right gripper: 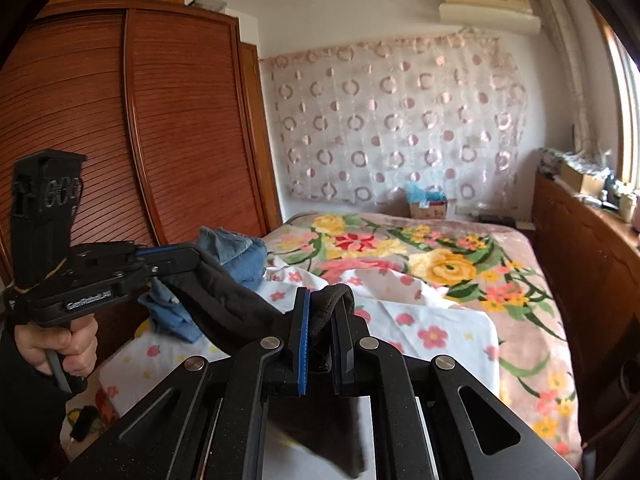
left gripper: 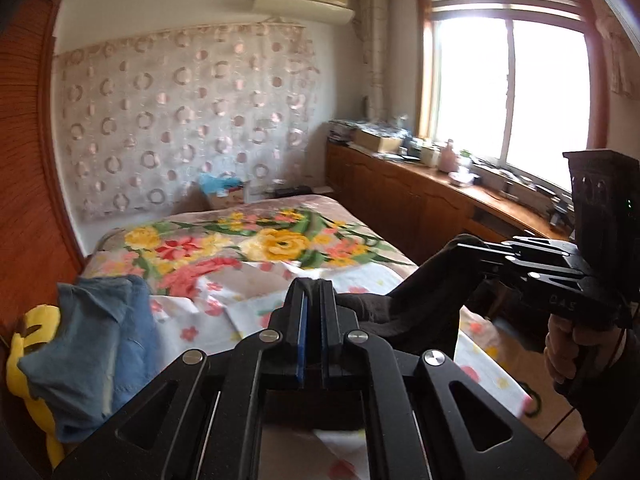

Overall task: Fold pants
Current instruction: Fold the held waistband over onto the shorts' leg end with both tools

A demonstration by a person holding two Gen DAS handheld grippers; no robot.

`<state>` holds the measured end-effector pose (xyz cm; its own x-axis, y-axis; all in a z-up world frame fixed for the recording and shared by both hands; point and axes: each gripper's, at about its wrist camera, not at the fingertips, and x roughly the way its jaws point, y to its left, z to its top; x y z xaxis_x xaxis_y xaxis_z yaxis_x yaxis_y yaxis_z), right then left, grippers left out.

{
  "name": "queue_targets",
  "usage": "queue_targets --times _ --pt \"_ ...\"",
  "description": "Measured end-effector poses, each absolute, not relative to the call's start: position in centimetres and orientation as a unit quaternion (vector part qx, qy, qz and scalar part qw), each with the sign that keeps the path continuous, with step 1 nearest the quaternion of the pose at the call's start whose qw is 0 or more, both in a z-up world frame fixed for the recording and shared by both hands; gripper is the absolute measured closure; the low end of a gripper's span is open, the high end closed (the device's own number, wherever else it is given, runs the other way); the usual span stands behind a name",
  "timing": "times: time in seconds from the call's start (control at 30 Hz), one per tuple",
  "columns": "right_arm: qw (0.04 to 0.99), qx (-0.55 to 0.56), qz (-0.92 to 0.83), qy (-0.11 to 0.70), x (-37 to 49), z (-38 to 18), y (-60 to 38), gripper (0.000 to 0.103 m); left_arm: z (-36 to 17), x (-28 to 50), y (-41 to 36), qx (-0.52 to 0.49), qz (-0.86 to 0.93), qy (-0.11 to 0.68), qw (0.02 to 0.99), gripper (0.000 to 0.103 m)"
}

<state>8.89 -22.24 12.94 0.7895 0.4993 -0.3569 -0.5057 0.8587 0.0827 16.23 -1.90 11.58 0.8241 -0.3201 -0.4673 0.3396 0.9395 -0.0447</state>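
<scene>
Dark pants hang stretched between my two grippers above the bed. In the left wrist view my left gripper is shut, its blue pads pressed together, the dark cloth running off to the right to my right gripper, which is shut on the cloth's edge. In the right wrist view my right gripper is shut on a bunched fold of the pants. The cloth runs left to my left gripper, shut on its other end. More dark cloth hangs below the fingers.
The bed has a floral blanket and a white flowered sheet. Blue clothes and a yellow item lie at its left edge. A wooden wardrobe stands left, a cluttered wooden cabinet under the window at right.
</scene>
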Motion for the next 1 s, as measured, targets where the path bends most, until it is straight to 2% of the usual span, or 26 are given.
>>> queue_targets --times 0.13,0.3,0.5,0.7,1.0 --pt "0.945 -0.012 0.263 0.192 13.8 14.6 -21.1 0.095 12.6 19.4 -0.9 0.024 -0.139 0.235 0.962 0.097" --pt "0.945 -0.016 0.269 0.187 14.7 15.2 -19.9 0.095 13.5 18.7 -0.2 0.029 -0.140 0.221 0.965 0.097" --pt "0.932 -0.040 0.281 0.225 11.8 11.4 -20.0 0.094 9.0 15.4 -0.1 0.060 -0.151 0.255 0.953 0.097" --pt "0.908 -0.057 0.303 0.285 9.2 6.7 -19.1 0.094 3.3 11.8 0.9 0.038 -0.165 0.309 0.936 0.097" --pt "0.891 -0.050 0.323 0.315 7.3 5.1 -19.1 0.094 0.4 6.6 0.9 0.014 -0.167 0.328 0.930 0.097"
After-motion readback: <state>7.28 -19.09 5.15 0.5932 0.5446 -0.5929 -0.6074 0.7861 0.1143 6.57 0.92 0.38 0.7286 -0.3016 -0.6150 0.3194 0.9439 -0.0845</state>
